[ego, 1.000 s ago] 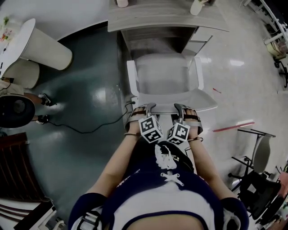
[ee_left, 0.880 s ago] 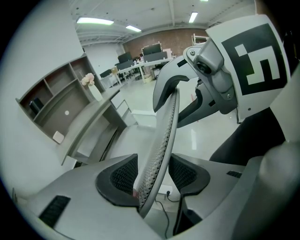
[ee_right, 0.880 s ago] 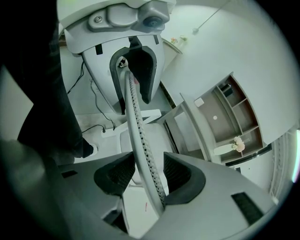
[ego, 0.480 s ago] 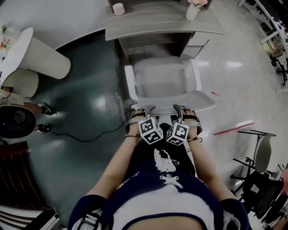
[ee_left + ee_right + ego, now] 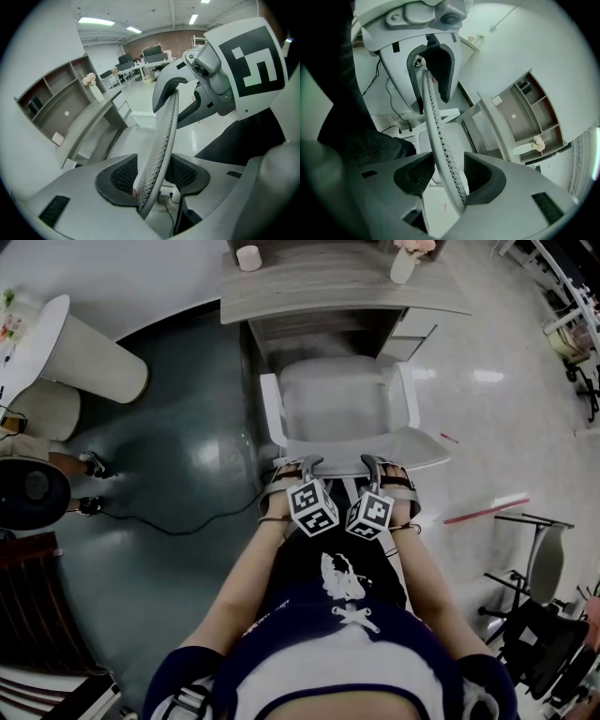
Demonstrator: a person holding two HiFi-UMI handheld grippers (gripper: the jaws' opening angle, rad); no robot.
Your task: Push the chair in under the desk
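Note:
A white chair (image 5: 342,399) stands in front of a grey desk (image 5: 347,287), its seat partly under the desktop. Both grippers sit side by side on the top edge of its backrest (image 5: 361,448). My left gripper (image 5: 302,467) is open and straddles that edge. In the left gripper view the perforated rim (image 5: 164,136) runs between the dark pads of the left gripper (image 5: 152,176) without being pinched. My right gripper (image 5: 375,465) is open in the same way; the rim (image 5: 433,122) passes between the pads of the right gripper (image 5: 449,176) with gaps.
A vase (image 5: 403,263) and a small cup (image 5: 248,257) stand on the desk. A white round table (image 5: 94,357) and a person's feet (image 5: 89,465) are at the left. A cable (image 5: 187,521) crosses the floor. A dark chair (image 5: 534,634) stands at the lower right.
The chair, both grippers and I have shifted slightly toward the desk, and more of the desktop shows. Both grippers stay on the backrest edge.

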